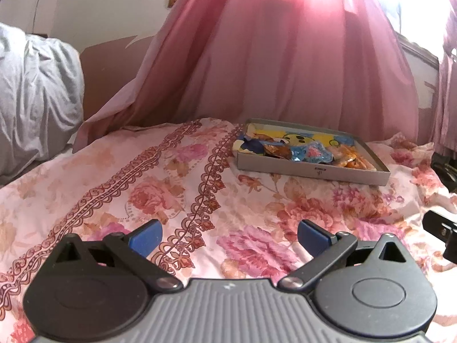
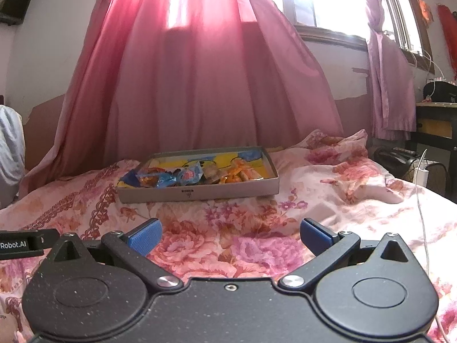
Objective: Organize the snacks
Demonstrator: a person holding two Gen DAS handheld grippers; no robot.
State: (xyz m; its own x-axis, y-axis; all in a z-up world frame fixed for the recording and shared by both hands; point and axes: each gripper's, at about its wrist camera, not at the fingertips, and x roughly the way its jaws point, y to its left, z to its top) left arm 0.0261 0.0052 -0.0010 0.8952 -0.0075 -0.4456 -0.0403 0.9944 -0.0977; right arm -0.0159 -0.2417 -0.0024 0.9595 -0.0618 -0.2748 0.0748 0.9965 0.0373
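Observation:
A shallow grey cardboard box [image 1: 311,173] [image 2: 197,193] lies on the floral bedspread, holding several snack packets: blue ones [image 1: 310,153] [image 2: 160,178] and orange ones [image 1: 352,158] [image 2: 238,175] on a yellow cartoon lining. My left gripper [image 1: 230,235] hovers open over the bedspread, well short of the box and left of it, nothing between its blue pads. My right gripper [image 2: 230,235] also stands open and empty, a short way in front of the box. The other gripper's black body shows at the left edge of the right wrist view.
The floral bedspread [image 1: 148,194] [image 2: 328,194] covers the bed. A pink curtain [image 1: 271,65] [image 2: 194,77] hangs right behind the box. Grey bedding [image 1: 34,94] is bunched at the far left. A dark desk [image 2: 437,125], a white cable [image 2: 422,214] and a charger stand at the right.

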